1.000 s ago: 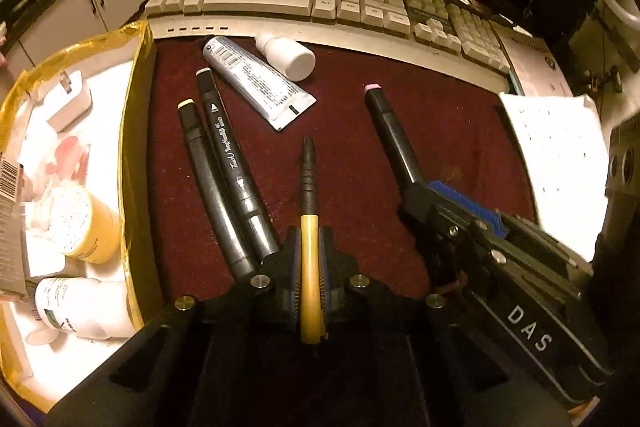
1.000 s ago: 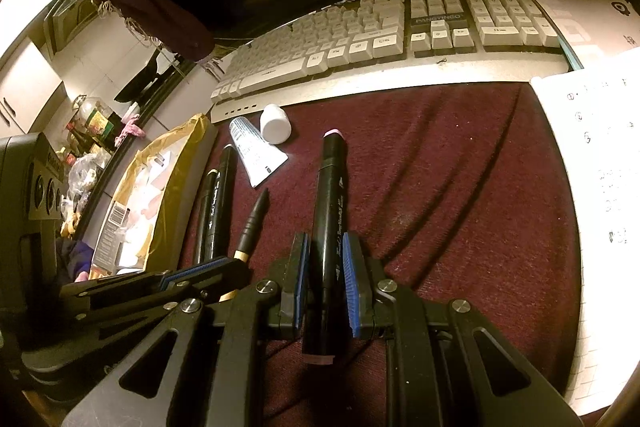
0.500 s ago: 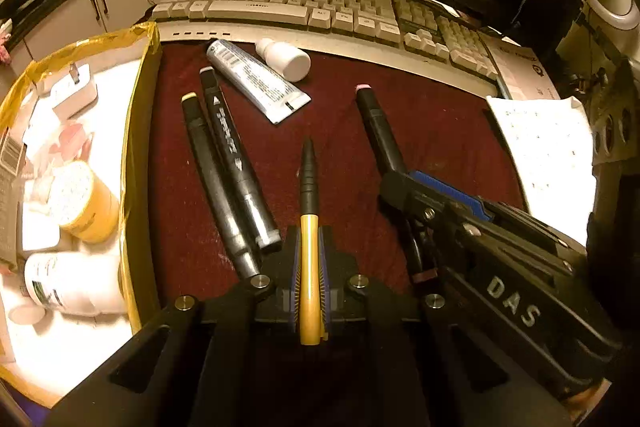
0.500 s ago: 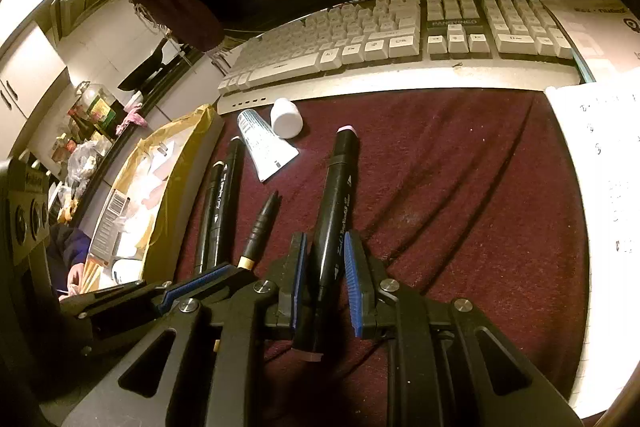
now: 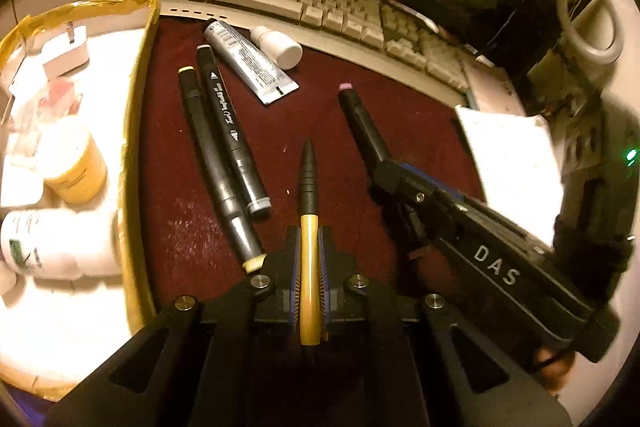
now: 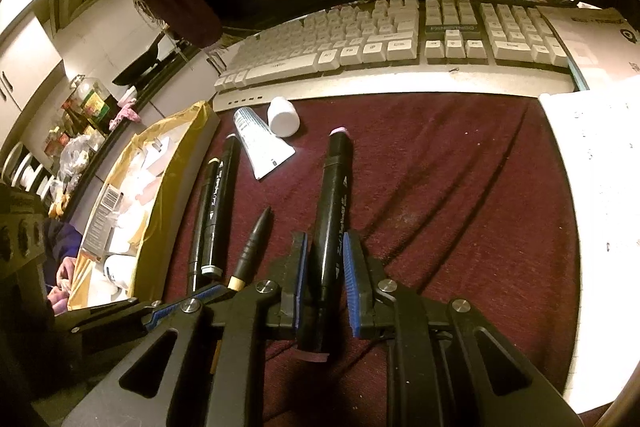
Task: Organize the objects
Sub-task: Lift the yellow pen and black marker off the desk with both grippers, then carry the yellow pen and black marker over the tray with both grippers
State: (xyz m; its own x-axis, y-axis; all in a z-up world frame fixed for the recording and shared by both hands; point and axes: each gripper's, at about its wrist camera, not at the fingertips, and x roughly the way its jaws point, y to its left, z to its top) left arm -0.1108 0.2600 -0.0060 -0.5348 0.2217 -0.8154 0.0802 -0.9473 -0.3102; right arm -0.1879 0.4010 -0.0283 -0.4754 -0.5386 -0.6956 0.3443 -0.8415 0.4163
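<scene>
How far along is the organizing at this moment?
Done: bottles already sit in the yellow-rimmed tray. In hand: left hand-held gripper clamps the yellow pen; right hand-held gripper brackets the pink-capped marker. Left: two black markers, tube, small white bottle.

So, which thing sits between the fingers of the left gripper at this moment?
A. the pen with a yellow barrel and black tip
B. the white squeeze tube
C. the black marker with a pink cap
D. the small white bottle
A: in the left wrist view the left gripper has its blue pads closed against the yellow pen, while the pink-capped marker lies between the fingers of the right gripper.
</scene>
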